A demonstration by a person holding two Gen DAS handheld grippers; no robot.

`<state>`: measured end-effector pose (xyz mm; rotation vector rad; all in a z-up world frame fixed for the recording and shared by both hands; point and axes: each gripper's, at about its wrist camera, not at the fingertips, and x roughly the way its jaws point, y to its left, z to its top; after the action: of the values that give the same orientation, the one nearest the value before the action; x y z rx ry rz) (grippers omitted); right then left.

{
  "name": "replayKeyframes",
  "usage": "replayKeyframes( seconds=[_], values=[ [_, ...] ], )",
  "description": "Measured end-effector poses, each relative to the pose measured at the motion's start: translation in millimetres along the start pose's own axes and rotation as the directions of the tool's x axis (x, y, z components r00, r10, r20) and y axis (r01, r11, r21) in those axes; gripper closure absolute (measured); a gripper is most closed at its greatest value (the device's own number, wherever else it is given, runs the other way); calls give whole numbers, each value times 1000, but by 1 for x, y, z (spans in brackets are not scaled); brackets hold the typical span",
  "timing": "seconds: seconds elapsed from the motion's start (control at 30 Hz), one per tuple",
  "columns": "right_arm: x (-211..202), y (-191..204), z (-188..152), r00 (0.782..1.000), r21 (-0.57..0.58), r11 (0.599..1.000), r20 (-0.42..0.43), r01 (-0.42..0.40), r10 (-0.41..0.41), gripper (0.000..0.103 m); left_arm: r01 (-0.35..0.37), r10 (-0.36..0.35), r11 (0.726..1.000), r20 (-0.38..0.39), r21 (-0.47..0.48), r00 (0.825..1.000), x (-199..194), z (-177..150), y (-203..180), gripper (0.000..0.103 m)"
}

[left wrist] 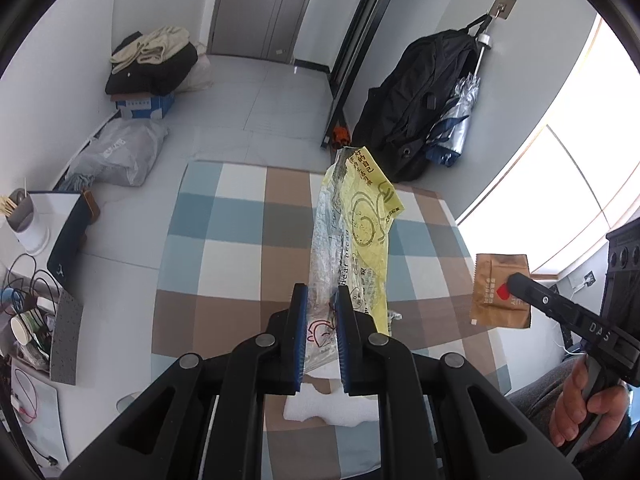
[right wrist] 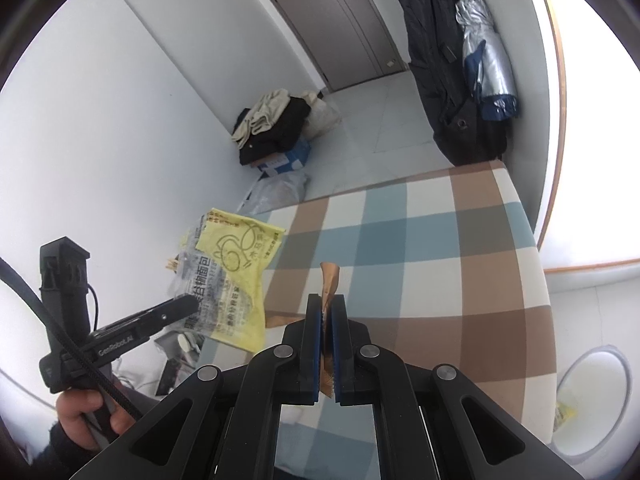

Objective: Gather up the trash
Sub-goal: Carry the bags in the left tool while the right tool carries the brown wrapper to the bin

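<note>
White bin (right wrist: 624,384) holds maybe yellow wrapper scrap; left gripper (left wrist: 322,300) clamps bread bag (left wrist: 352,216); right gripper (right wrist: 327,312) clamps brown sachet (right wrist: 330,280).

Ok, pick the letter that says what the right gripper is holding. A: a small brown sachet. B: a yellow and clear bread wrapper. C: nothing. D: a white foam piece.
A: the right gripper is shut on the small brown sachet, lifted above the checked table, while the yellow bread wrapper is in the left gripper.

bread bag (left wrist: 352,236) left of sachet (left wrist: 500,292), above table (left wrist: 224,240)
</note>
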<state>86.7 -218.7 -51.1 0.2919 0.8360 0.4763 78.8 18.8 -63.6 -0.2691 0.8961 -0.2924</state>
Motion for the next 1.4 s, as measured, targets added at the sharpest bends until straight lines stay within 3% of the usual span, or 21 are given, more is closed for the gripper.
replayKeyframes(
  seconds=[0.27, 0.5, 0.73, 1.07, 1.3, 1.4],
  values=[
    [-39, 15, 11, 995, -15, 1000, 98, -22, 23, 99, 1, -6, 998, 94, 59, 996, -18, 11, -19, 94],
    [-89, 17, 23, 981, -35, 999, 192, -19, 25, 99, 30, -43, 993, 119, 111, 992, -25, 17, -47, 94],
    [-156, 3, 23, 943, -40, 999, 332, 35, -20, 99, 50, -80, 976, 138, 214, 987, -26, 20, -104, 94],
    [-237, -48, 10, 882, 58, 989, 446, 139, -150, 99, 188, -220, 925, 62, 329, 974, -8, 22, -192, 94],
    [-279, -100, -19, 829, 165, 948, 459, 272, -318, 99, 275, -287, 867, -36, 415, 957, 16, 12, -257, 94],
    [-297, -122, -35, 808, 204, 920, 441, 335, -392, 99, 340, -325, 833, -113, 435, 939, 29, 6, -278, 94]
  ],
)
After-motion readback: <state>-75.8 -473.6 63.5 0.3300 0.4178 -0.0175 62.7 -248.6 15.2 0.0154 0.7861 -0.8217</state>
